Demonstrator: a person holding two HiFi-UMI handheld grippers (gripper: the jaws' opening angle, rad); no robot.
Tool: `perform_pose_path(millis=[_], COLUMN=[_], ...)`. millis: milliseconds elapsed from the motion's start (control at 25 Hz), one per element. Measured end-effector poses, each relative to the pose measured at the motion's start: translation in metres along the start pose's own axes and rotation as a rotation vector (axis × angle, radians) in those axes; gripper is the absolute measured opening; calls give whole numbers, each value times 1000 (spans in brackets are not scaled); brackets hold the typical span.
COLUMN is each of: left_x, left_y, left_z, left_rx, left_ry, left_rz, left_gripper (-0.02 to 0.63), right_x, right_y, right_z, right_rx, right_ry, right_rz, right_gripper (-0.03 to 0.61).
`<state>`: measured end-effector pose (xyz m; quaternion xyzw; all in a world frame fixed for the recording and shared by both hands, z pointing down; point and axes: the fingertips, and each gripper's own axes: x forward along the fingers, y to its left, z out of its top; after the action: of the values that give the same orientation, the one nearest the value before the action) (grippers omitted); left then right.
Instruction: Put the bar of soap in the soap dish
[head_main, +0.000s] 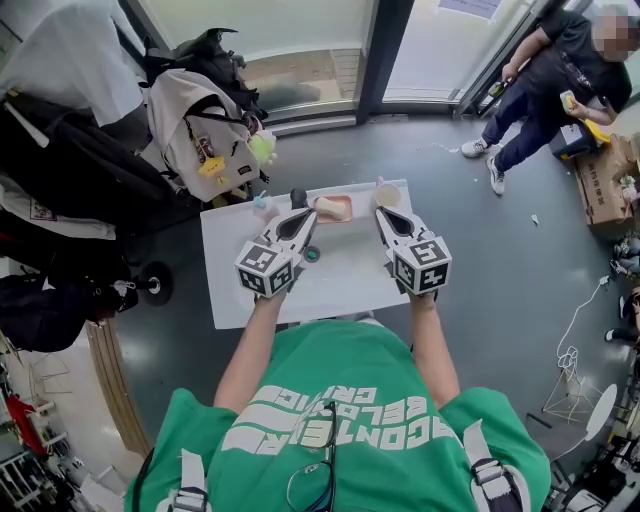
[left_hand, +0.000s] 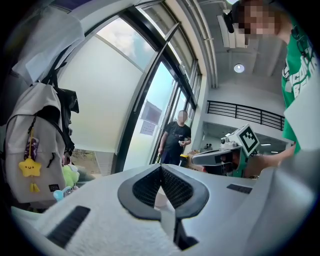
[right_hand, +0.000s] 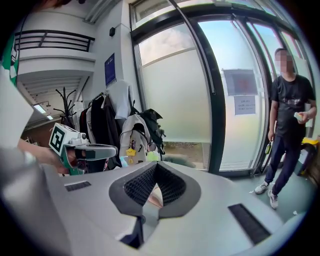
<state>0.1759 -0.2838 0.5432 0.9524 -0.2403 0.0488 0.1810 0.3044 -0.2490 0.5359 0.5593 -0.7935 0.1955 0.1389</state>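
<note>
Head view, your claws: you are holding the left claw (head_main: 305, 216) and the right claw (head_main: 384, 215) just above the tabletop (head_main: 340, 290), both clenched with nothing between the jaws.
Claw risk: you are carrying no opening at all; if you are going back in for the soap, those closed tips would be shoving it rather than gripping it.
Soap: the bar of soap (head_main: 330, 207) is seemingly lying inside the pink soap dish (head_main: 349, 214), between and just beyond your claw tips. It is showing too small to judge whether it is sitting flat.
Dish risk: your left tip is hovering close beside the dish, so a forward drift would be nudging the dish or tipping the bar out.
Neighbours: a small teal piece (head_main: 312, 254) is lying beside the left claw, and a round pale thing (head_main: 387, 195) is standing just ahead of the right claw. A low sweep would be knocking either.
Far side: a backpack (head_main: 200, 130) and a bystander (head_main: 545, 80) are staying well apart from the tabletop, posing no trouble.
</note>
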Motion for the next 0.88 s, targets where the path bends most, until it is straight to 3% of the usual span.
perform_pose_path(millis=[880], left_x=[-11], left_y=[4], left_z=[-2], left_rx=[-1], left_ry=[8], left_rz=[19], left_gripper=[8], right_x=[-4], right_y=[-6], right_z=[-15], right_rx=[18], right_ry=[39], right_rz=[-36], right_gripper=[12])
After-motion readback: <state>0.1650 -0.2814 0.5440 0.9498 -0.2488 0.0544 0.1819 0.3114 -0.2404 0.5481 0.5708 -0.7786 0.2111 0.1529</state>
